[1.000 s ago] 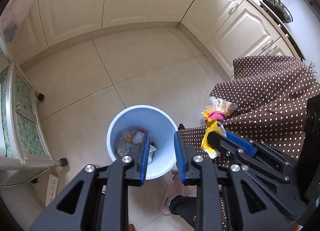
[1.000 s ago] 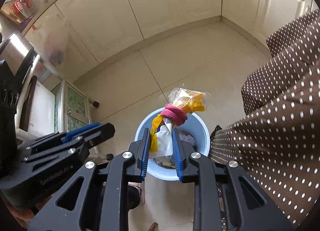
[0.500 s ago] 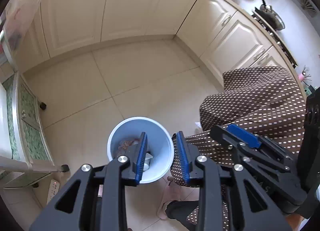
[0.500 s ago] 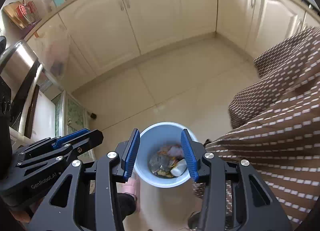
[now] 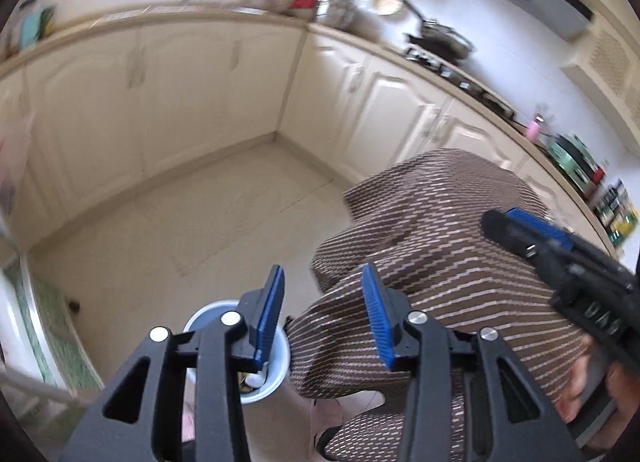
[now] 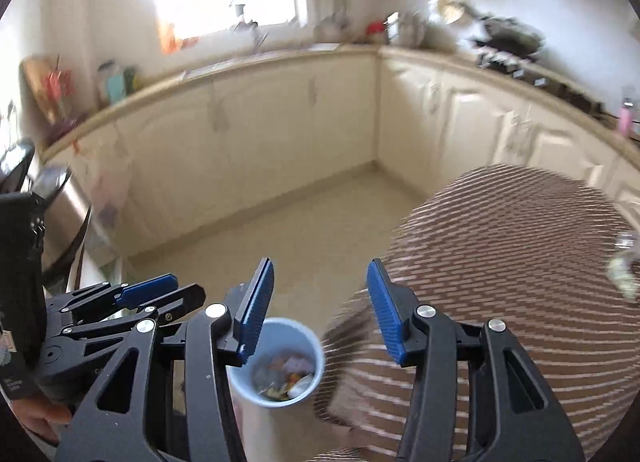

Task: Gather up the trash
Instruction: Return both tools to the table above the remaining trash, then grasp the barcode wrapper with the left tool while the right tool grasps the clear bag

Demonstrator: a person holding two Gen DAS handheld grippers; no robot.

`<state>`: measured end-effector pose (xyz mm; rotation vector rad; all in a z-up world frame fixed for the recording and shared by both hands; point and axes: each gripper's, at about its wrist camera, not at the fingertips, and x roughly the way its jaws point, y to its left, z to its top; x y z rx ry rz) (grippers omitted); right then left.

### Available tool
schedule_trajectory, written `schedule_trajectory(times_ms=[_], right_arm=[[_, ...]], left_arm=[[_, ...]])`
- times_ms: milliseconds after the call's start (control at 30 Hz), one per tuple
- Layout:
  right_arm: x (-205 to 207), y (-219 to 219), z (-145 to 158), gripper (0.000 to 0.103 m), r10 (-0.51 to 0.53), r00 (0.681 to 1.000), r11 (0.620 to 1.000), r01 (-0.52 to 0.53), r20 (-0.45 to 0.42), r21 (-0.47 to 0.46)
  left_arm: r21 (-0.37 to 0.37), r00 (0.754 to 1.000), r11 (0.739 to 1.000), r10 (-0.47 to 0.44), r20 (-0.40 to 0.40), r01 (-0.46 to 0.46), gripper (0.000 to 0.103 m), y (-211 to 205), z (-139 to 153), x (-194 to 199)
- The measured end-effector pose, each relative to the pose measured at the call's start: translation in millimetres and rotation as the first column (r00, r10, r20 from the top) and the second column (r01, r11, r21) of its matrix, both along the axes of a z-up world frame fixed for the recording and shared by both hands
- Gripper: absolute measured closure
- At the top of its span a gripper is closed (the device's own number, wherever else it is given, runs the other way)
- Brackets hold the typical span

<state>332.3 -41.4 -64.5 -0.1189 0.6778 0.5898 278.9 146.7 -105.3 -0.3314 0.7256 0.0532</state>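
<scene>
No brand or label can be read in either blurred view; pale lettering on the black gripper bodies is too smeared to make out. The left gripper (image 5: 322, 312) has its blue-padded jaws opening with nothing between them, and the right gripper (image 6: 320, 308) is likewise spreading and empty. The blue trash bin (image 6: 276, 362) stands on the tiled floor just beside the brown dotted tablecloth (image 6: 516, 262). The right wrist view looks into the bin, where the collected trash (image 6: 286, 376) lies as wrappers and scraps. The left wrist view hides most of the bin behind its left finger, but shows a hand (image 5: 588, 394) gripping the other gripper's handle beyond the tablecloth.
</scene>
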Motion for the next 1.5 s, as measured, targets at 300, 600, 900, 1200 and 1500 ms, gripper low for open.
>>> schedule_trajectory(times_ms=[300,600,900,1200,1500], right_arm=[[14.1,-173.3,29.2,0.049,-0.264,0.962,0.964,0.262,0.064,0.047],[35.7,-332.4,15.5,0.048,-0.504,0.863,0.862,0.501,0.027,0.076],[73.7,-398.4,-10.0,0.048,-0.568,0.821,0.817,0.571,-0.05,0.077],[100.4,-413.3,-17.9,0.045,-0.545,0.831,0.824,0.556,-0.114,0.112],[117.8,-414.3,-27.1,0.045,-0.522,0.837,0.832,0.542,-0.164,0.118]], left_arm=[[0.096,0.956,0.954,-0.289,0.041,0.285,0.048,-158.4,51.5,48.5],[0.044,0.892,0.891,-0.451,-0.011,0.451,0.04,-312.7,56.3,116.1],[0.035,0.889,0.895,-0.438,-0.132,0.446,0.04,-397.9,26.9,194.8],[0.043,0.898,0.912,-0.393,-0.197,0.409,0.04,-422.8,5.7,240.2],[0.07,0.865,0.876,-0.453,-0.216,0.477,0.069,-437.4,-12.1,256.0]])
